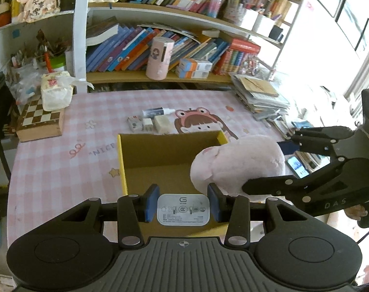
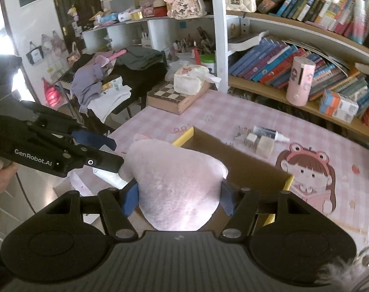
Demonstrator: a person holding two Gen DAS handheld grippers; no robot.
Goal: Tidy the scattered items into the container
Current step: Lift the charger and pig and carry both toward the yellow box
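Observation:
An open cardboard box (image 1: 145,163) with yellow edges stands on the pink checked desk mat. My left gripper (image 1: 183,204) is shut on a white power adapter (image 1: 183,210), held at the box's near edge. My right gripper (image 1: 267,164) is shut on a pink plush toy (image 1: 238,165), which hangs over the box's right side. In the right wrist view the plush toy (image 2: 177,182) fills the space between the blue pads (image 2: 130,199) above the box (image 2: 233,168), with the left gripper (image 2: 116,154) close on its left. Beyond the box lie a small bottle (image 1: 157,112) and three little blocks (image 1: 147,123).
A chessboard case (image 1: 40,119) with a tissue pack (image 1: 56,92) on it sits at the far left. Bookshelves (image 1: 160,77) line the back, with a pink cylinder (image 1: 158,58) on them. A paper stack (image 1: 260,97) and a phone (image 1: 297,166) lie at the right.

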